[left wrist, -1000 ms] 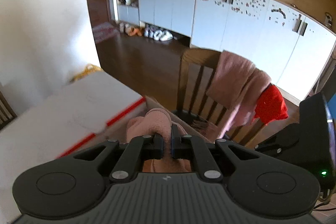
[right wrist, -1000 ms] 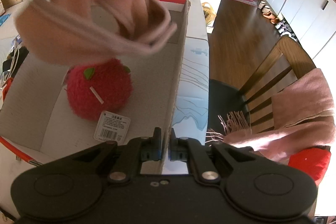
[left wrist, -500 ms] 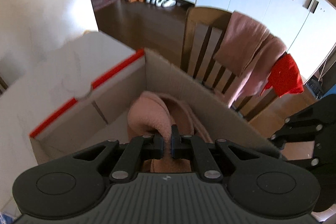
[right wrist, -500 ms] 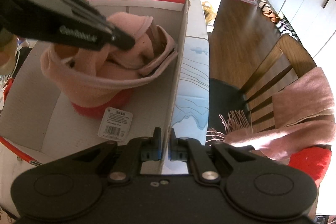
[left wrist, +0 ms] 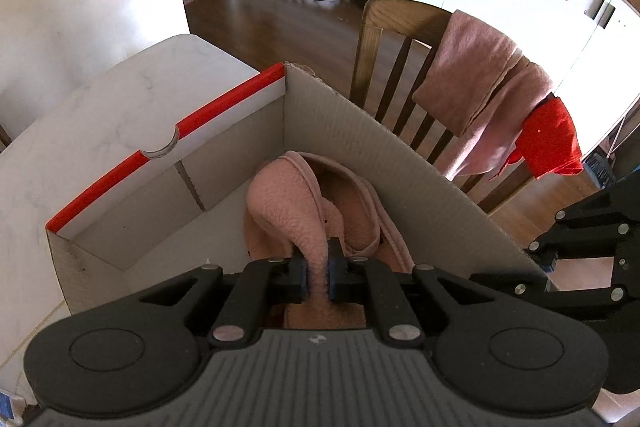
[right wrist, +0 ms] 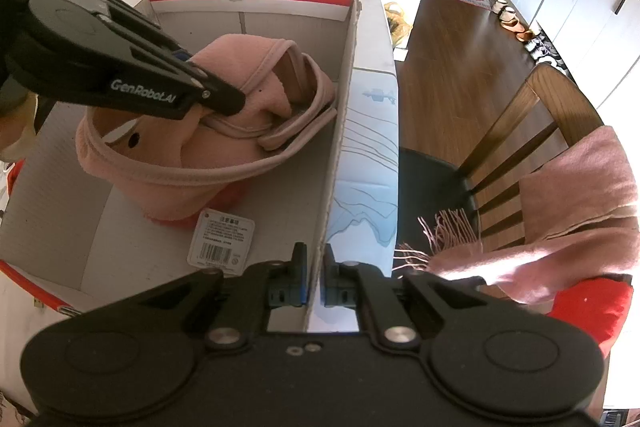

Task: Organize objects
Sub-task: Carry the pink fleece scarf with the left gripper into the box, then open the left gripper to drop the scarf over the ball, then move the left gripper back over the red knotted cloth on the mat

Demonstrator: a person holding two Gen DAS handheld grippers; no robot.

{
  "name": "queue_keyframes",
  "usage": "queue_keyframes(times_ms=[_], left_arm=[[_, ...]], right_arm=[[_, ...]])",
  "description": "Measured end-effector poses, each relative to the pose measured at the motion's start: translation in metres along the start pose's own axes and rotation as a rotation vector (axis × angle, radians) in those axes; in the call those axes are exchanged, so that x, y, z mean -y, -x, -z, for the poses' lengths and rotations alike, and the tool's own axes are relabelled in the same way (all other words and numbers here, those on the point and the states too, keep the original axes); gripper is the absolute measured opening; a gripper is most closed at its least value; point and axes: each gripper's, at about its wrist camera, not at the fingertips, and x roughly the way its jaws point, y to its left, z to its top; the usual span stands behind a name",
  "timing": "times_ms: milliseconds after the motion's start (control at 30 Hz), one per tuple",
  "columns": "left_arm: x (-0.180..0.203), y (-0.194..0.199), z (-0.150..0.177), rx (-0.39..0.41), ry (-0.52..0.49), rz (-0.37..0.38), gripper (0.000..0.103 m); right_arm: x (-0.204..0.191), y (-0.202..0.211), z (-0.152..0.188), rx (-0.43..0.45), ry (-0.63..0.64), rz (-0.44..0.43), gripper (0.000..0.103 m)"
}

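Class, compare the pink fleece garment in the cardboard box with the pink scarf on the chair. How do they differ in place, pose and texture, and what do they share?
The fleece garment lies bunched inside the cardboard box; the scarf hangs draped over the chair back. The left gripper pinches the garment; nothing holds the scarf. The garment looks fluffy with stitched edging; the scarf looks flatter and ends in a fringe. Both are pink, soft fabric.

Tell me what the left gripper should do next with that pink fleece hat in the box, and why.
Probably open the left gripper and let go. The pink fleece hat already sits inside the cardboard box, draped over the red plush toy, while the right gripper is clamped on the box wall.
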Motion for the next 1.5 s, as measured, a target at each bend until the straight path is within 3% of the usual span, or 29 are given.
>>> queue_keyframes(times_ms=[67,167,300,333,900,1000,1200,1500], left_arm=[[0.0,0.002,0.001,0.004,0.006,0.002,0.012],[0.002,0.007,0.001,0.011,0.011,-0.003,0.025],[0.002,0.018,0.003,0.041,0.02,0.0,0.058],[0.003,0.022,0.003,0.05,0.022,0.002,0.06],[-0.012,0.105,0.03,0.204,0.089,0.017,0.068],[-0.022,0.119,0.04,0.224,0.104,-0.008,0.076],[-0.058,0.141,0.061,0.253,0.183,-0.099,0.081],[-0.1,0.136,0.109,0.179,0.264,-0.214,0.082]], right_arm=[[0.0,0.0,0.0,0.0,0.001,0.0,0.005],[0.0,0.001,0.0,0.0,0.001,0.0,0.005],[0.0,0.001,0.0,0.0,0.001,0.0,0.005],[0.0,0.001,0.0,0.0,0.003,0.001,0.005],[-0.001,0.004,0.0,-0.002,0.018,0.01,0.005],[-0.001,0.004,0.0,-0.001,0.018,0.01,0.005],[-0.001,0.004,0.001,-0.003,0.026,0.014,0.005],[-0.002,0.004,0.002,-0.006,0.03,0.016,0.006]])
